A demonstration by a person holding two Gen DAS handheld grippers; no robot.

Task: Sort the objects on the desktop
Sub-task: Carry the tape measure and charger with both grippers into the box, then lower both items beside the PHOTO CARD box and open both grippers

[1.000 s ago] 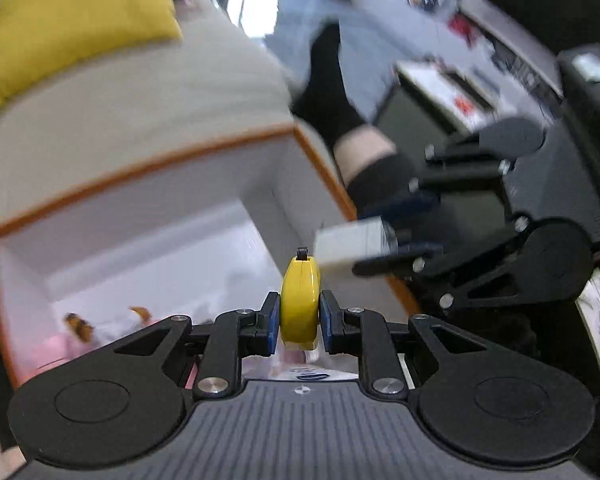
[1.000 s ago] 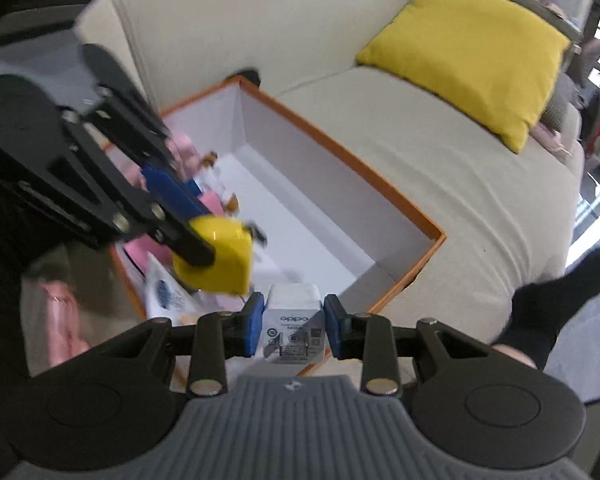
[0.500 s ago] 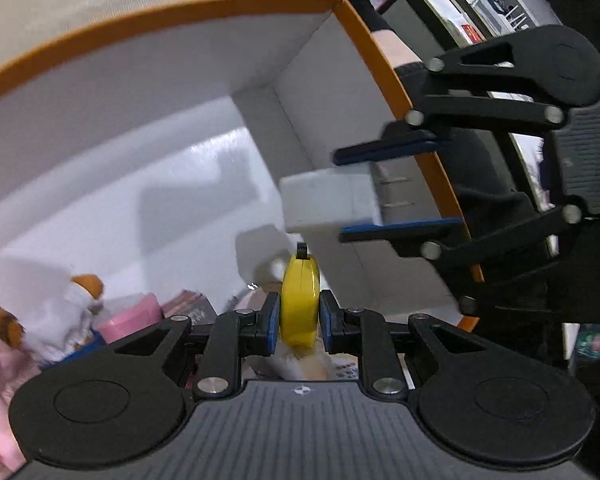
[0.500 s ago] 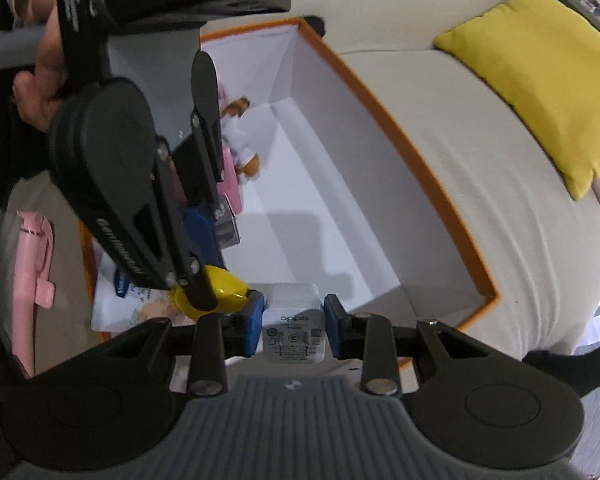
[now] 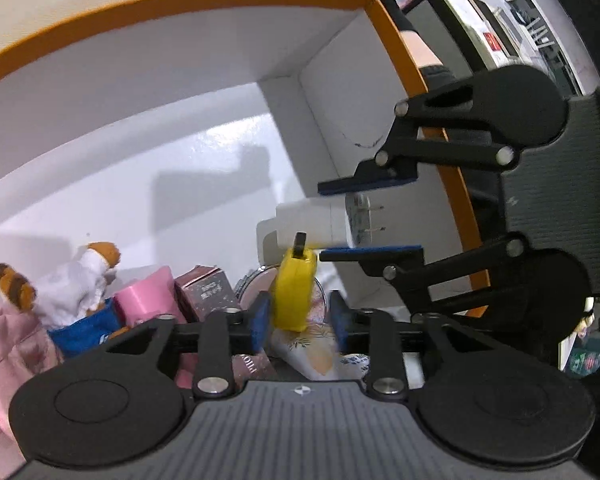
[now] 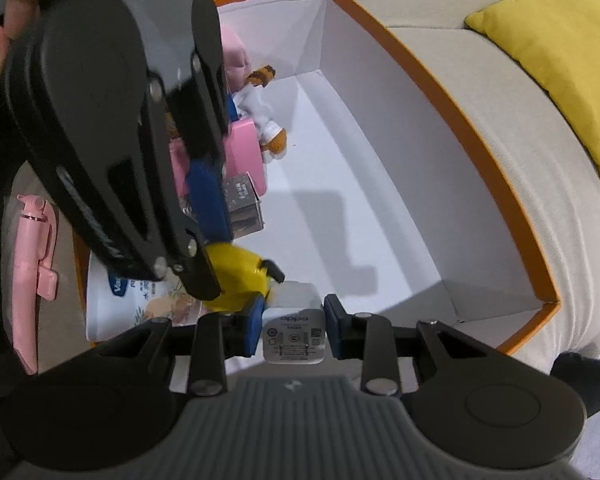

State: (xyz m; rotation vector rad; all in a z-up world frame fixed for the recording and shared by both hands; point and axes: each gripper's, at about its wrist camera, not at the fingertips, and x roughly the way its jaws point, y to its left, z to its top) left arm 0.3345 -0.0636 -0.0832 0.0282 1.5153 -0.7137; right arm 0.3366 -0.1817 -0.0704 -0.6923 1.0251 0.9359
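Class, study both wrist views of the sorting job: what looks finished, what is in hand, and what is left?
Done: a plush toy, pink box and lotion tube already lie in the orange-edged box.
In hand: the left gripper and right gripper have both opened around the yellow item and white charger, inside the box.
Left: a pink stick lies outside the box.
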